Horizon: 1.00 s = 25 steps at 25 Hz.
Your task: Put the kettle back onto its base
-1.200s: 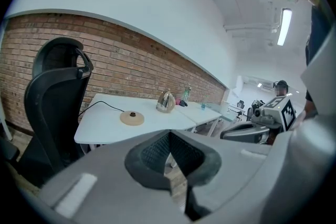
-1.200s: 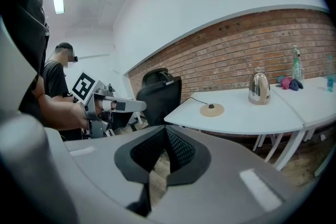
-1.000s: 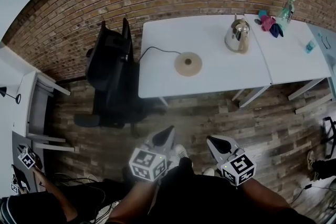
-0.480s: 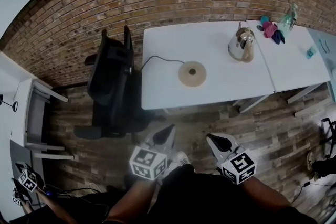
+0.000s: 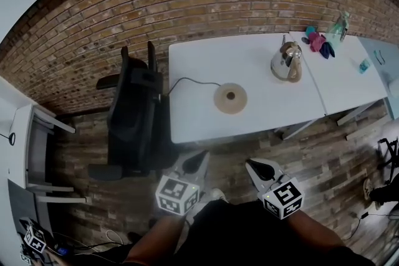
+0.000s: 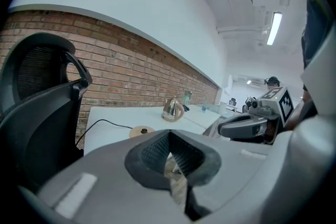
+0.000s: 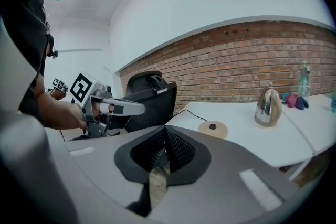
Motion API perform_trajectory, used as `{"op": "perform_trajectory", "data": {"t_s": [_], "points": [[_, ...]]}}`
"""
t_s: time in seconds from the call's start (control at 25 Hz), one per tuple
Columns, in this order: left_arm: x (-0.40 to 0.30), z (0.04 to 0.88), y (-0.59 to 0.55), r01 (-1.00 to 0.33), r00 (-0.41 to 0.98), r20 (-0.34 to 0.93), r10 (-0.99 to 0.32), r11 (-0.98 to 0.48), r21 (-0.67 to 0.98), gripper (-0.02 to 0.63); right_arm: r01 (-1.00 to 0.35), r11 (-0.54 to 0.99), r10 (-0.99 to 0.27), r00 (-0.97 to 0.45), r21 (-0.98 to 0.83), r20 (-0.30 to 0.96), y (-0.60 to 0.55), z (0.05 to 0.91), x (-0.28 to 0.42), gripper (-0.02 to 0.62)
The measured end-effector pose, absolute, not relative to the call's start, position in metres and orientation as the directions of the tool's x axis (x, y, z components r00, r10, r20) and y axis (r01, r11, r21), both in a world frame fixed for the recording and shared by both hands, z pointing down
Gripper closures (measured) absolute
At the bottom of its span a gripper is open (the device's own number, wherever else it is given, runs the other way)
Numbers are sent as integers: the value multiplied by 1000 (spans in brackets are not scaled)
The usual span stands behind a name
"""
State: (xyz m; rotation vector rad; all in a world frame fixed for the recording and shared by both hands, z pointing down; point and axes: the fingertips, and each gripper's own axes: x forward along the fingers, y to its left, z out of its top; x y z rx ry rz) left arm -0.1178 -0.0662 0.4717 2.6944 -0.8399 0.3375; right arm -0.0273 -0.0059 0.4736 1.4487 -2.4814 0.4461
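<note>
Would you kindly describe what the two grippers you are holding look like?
The left gripper and right gripper are both light grey plastic with black ribbed pads. Each carries a white cube printed with black square markers.

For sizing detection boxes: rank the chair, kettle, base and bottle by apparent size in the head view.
Largest: chair.
Next: kettle and base, which look about alike, so unranked.
Smallest: bottle.

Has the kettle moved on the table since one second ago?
No. The kettle stands equally far right of the round base as before; only the view shifted.
</note>
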Motion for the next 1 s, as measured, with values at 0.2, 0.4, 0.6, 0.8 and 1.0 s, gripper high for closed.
{"op": "perform_trajectory", "data": {"t_s": [0.2,0.4,0.6,0.8,1.0], "points": [[-123,474,-71,-562,817,301,-493,-798,219,606,-884,450,-811,-463,-125,357,-8,472,-35,569],[-125,472,-70,-550,827,283,-485,-803,231,606,-897,425,-820,-437,-119,370,-6,472,-34,569],[-126,476,-64,-538,835,284,-471,-808,240,606,-898,428,-822,-435,-106,367,-5,468,-41,569],[-128,475,-63,-539,834,282,-474,-809,235,606,-899,424,-825,-433,-108,364,-7,470,-40,569],[-129,473,-65,-547,830,276,-485,-805,229,606,-896,432,-826,-441,-108,353,-11,467,-43,569]]}}
